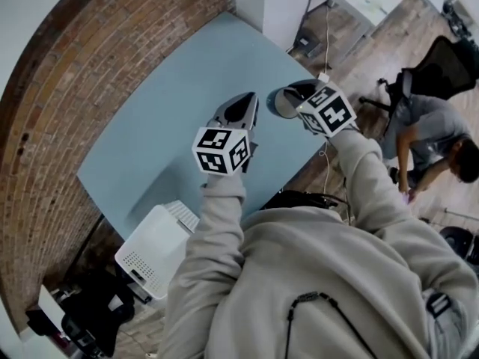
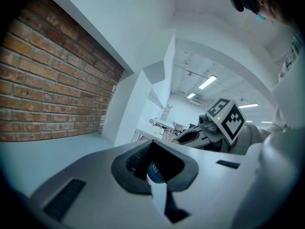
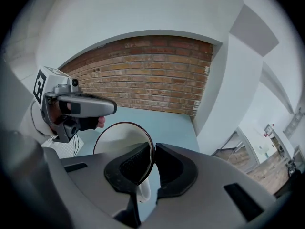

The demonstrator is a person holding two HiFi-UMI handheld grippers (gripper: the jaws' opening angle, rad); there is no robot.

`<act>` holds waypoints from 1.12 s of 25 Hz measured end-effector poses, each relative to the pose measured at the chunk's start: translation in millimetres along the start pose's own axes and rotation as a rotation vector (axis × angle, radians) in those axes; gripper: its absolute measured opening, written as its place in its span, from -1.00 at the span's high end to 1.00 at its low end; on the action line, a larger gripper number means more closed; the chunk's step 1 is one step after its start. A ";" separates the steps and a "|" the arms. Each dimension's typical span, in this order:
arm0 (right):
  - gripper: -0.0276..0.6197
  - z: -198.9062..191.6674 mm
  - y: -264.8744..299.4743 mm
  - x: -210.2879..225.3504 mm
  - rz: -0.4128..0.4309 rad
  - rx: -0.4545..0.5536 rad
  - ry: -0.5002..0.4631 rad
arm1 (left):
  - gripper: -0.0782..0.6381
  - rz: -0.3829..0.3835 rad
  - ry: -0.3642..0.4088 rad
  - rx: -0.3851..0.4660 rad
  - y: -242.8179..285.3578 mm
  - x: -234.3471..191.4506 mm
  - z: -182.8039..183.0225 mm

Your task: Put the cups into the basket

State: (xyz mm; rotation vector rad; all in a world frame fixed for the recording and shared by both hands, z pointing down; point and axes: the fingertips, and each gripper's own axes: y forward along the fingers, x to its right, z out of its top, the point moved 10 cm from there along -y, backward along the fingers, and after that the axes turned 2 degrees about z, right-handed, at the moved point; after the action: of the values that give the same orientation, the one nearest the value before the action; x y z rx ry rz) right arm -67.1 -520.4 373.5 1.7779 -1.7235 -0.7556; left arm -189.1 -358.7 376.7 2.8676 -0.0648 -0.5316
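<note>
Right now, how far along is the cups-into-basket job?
Done: nothing that I can see; no cup shows in the white basket beside the table. In hand: the right gripper has its jaws pinched on the rim of a dark-rimmed cup; the left gripper has its jaws on a white-and-blue thing, probably a second cup. Left: carry both to the basket and release.
</note>
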 end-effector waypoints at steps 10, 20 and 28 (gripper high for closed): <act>0.76 79.9 81.7 -138.6 0.262 0.031 -0.294 | 0.79 0.375 -0.031 0.114 -174.9 -67.2 -6.8; 0.77 144.7 126.9 -382.3 0.606 0.093 -0.631 | 0.79 0.760 -0.170 0.295 -400.9 -81.0 -62.7; 0.76 152.1 119.1 -466.0 0.683 0.091 -0.743 | 0.79 0.787 -0.165 0.358 -451.1 -67.7 -70.9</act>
State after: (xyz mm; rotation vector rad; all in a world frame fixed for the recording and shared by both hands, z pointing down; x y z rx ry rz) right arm -269.4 -58.4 363.9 0.8410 -2.6584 -1.0907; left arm -225.7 101.2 362.5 2.7662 -1.3592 -0.6133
